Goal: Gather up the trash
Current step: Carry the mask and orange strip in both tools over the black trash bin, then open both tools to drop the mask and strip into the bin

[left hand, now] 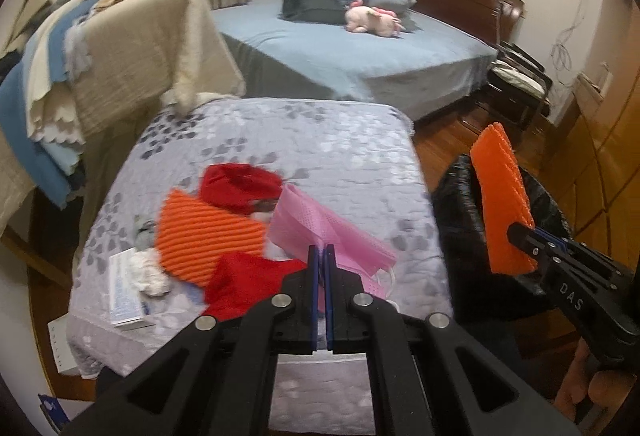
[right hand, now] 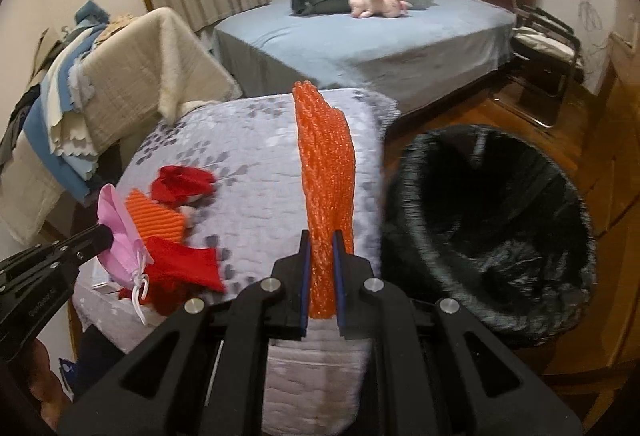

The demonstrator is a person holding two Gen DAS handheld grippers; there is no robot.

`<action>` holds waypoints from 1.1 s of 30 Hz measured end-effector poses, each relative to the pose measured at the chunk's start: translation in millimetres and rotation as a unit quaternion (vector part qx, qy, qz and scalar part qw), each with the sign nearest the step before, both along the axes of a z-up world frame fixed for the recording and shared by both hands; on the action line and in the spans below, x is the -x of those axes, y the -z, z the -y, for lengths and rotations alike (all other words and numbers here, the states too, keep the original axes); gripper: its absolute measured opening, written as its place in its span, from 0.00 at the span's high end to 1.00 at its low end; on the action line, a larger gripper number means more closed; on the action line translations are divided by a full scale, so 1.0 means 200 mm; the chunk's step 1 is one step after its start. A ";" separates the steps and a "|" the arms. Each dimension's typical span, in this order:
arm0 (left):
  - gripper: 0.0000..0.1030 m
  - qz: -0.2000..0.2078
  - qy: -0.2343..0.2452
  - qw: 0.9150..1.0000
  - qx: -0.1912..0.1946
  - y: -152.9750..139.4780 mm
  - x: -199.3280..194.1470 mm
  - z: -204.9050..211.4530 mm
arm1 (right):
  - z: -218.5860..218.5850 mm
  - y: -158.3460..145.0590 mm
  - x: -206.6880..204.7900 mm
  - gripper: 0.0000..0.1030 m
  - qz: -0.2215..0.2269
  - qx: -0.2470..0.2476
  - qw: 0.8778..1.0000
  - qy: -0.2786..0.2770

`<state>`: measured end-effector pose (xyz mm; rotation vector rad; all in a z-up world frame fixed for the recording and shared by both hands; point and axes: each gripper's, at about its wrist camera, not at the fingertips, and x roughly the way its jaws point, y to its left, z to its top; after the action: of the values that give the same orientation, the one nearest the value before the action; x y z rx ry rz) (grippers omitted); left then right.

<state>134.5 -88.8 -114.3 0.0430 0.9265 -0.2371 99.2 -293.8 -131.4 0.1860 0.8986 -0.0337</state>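
Gripping an orange foam net [right hand: 326, 188], the right gripper [right hand: 322, 276] jaws clamp it beside the bin [right hand: 492, 228]; left gripper [left hand: 320, 264] jaws pinch a pink mask [left hand: 320, 228].

The left black two-finger gripper [left hand: 323, 256] reaches forward over the near edge of the quilted grey cushion top, its blue-padded jaws drawn almost together, pinching the edge of a pink pleated face mask [left hand: 320, 226]. In the right wrist view the same gripper [right hand: 105, 234] comes in from the left edge with the mask hanging from its tip. The right black two-finger gripper [right hand: 320, 252] has its jaws clamped on the lower end of a folded orange foam net sleeve [right hand: 326, 164], which stands upright between the pads. Seen from the left wrist, it [left hand: 520, 232] angles up from the lower right, with bare fingers [left hand: 582, 384] visible under its handle.
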 end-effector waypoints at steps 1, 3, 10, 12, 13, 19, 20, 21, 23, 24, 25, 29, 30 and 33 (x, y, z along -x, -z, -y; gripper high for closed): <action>0.97 -0.001 0.007 1.000 0.001 0.00 -0.01 0.05 | 0.04 0.00 0.01 0.91 0.000 0.002 1.000 0.007; 0.97 -0.001 0.017 1.000 0.001 0.00 -0.02 0.12 | 0.12 0.00 0.03 0.91 -0.001 0.006 1.000 0.015; 0.97 0.001 0.050 0.999 0.014 0.01 -0.07 0.44 | 0.37 0.03 0.04 0.91 -0.009 0.020 0.999 0.046; 0.97 0.002 0.058 0.998 0.018 0.01 -0.08 0.52 | 0.46 0.04 0.03 0.91 -0.014 0.020 0.998 0.056; 0.97 0.003 0.063 0.998 0.017 0.01 -0.09 0.57 | 0.50 0.05 0.03 0.91 -0.016 0.019 0.998 0.059; 0.97 0.004 0.094 0.995 0.030 0.02 -0.13 0.85 | 0.69 0.09 0.00 0.91 -0.024 0.014 0.997 0.075; 0.97 0.006 0.098 0.995 0.033 0.02 -0.14 0.89 | 0.71 0.11 0.00 0.91 -0.028 0.012 0.997 0.074; 0.97 0.006 0.101 0.994 0.036 0.03 -0.15 0.92 | 0.74 0.13 -0.02 0.91 -0.032 0.010 0.997 0.073; 0.97 0.011 0.110 0.993 0.038 0.05 -0.19 1.01 | 0.80 0.17 -0.04 0.91 -0.038 0.011 0.996 0.077; 0.97 0.011 0.115 0.993 0.038 0.07 -0.21 1.06 | 0.83 0.19 -0.06 0.91 -0.039 0.009 0.996 0.082; 0.97 0.009 0.119 0.992 0.040 0.08 -0.23 1.09 | 0.86 0.21 -0.07 0.91 -0.041 0.004 0.995 0.087; 0.97 0.003 0.130 0.991 0.041 0.15 -0.30 1.22 | 0.97 0.30 -0.11 0.91 -0.054 -0.003 0.993 0.101; 0.97 0.003 0.132 0.990 0.039 0.16 -0.31 1.24 | 0.99 0.32 -0.13 0.91 -0.059 -0.004 0.993 0.103; 0.97 -0.006 0.137 0.990 0.036 0.22 -0.35 1.32 | 1.03 0.38 -0.16 0.91 -0.068 -0.003 0.992 0.109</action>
<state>205.4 -353.4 -158.9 0.1028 0.9223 -0.5270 131.5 -500.6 -207.6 0.2899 1.0119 -0.2485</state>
